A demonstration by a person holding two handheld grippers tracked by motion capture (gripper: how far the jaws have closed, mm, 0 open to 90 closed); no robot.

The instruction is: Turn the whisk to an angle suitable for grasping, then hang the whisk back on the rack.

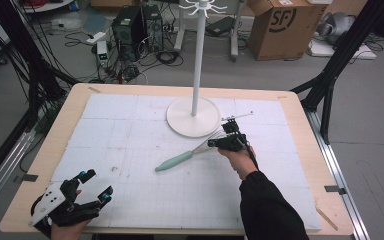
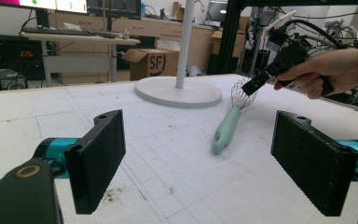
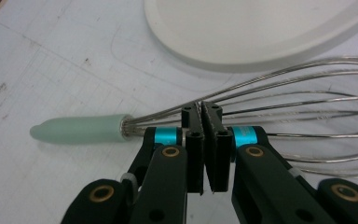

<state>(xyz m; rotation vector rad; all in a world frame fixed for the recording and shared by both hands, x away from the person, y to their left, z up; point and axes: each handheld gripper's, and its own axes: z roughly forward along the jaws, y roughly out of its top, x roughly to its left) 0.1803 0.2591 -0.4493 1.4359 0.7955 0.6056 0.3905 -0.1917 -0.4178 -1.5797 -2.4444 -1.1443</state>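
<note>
Your right gripper (image 1: 228,141) is clamped on the whisk (image 1: 190,156), jaws pinched together on the wires. In the right gripper view (image 3: 207,114) the two pads meet with thin wire between them, close to where the wires enter the handle (image 3: 79,129). The mint handle points away to the left there, resting on the white mat (image 3: 51,56).

In the high view the whisk lies slanted on the mat (image 1: 130,150), handle end lower left, wire end up at your right gripper, just in front of the stand base (image 1: 194,117). The stand's pole (image 1: 198,55) rises upright from that base. The left gripper view shows the whisk (image 2: 228,128) with its handle end on the mat and wires lifted toward your right gripper (image 2: 261,81).

Your left gripper (image 1: 92,187) sits at the near left corner of the mat, well apart from the whisk. Its jaws are spread wide with nothing between them, pads (image 2: 98,158) facing the whisk across bare mat.
</note>
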